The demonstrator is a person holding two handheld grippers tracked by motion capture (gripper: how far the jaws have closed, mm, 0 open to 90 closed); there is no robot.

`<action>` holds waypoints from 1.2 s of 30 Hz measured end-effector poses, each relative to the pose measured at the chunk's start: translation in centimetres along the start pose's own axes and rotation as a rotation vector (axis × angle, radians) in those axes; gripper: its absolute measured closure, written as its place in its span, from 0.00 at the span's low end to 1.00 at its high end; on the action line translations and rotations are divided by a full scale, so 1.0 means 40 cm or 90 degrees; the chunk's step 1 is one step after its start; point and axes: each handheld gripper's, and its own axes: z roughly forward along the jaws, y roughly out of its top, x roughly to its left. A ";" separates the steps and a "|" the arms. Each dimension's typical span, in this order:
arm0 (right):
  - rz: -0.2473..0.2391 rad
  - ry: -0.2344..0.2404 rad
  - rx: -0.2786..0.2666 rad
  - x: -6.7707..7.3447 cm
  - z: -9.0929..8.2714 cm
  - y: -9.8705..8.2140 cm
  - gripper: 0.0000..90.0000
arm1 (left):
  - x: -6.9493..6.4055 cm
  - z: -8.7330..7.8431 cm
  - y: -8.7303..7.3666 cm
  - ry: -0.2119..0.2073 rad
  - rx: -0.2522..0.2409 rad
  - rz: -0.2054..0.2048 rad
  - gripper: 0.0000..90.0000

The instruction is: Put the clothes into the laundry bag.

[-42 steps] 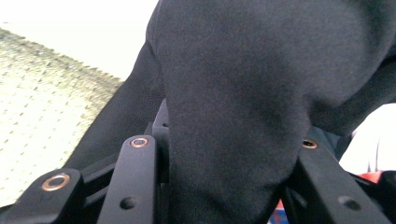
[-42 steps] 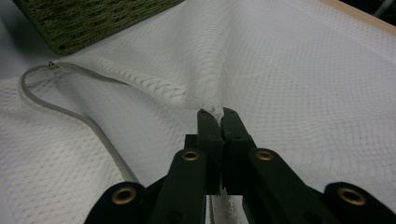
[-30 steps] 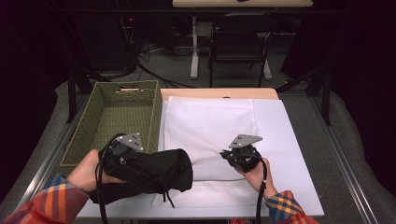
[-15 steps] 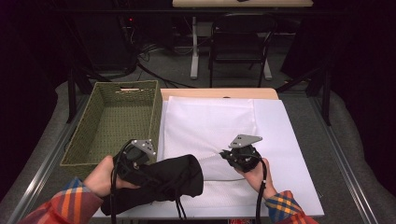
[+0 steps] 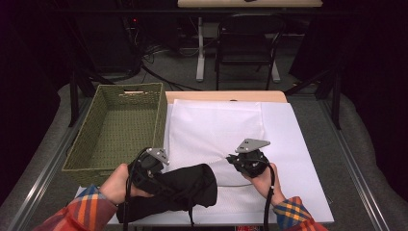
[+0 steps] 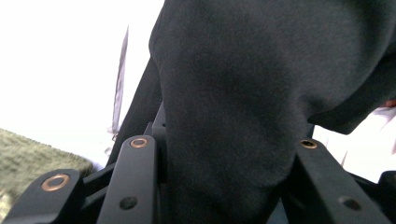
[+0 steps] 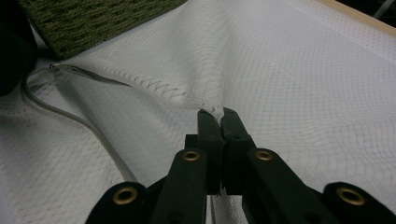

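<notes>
A bundled black garment (image 5: 180, 187) lies at the table's near left edge, and my left gripper (image 5: 163, 177) is shut on it. In the left gripper view the dark cloth (image 6: 252, 93) is packed between both jaws and hides the fingertips. A white mesh bag (image 5: 216, 130) lies flat across the middle of the table. My right gripper (image 5: 232, 160) is shut on the bag's near edge. In the right gripper view the gripper (image 7: 217, 114) pinches a fold of the mesh (image 7: 289, 70) and lifts it into a small peak. The garment's right end sits just left of that pinched edge.
A green woven basket (image 5: 161, 115) stands at the left, touching the mesh bag's side; its corner (image 7: 93, 18) shows in the right gripper view. A thin zip line (image 7: 79, 116) curves along the bag's opening. A chair and table legs stand beyond the far edge.
My left hand has carried the black garment rightwards and lower, closer to the right gripper. The right gripper has stayed still, holding the mesh.
</notes>
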 end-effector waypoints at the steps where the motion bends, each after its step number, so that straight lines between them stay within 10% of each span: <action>1: 0.000 -0.001 0.000 0.000 0.000 0.000 0.99 | -0.001 0.004 0.001 -0.001 -0.002 0.000 0.68; 36: 0.011 -0.004 -0.023 0.008 -0.011 0.014 0.99 | 0.016 0.159 0.055 0.036 0.022 0.021 0.67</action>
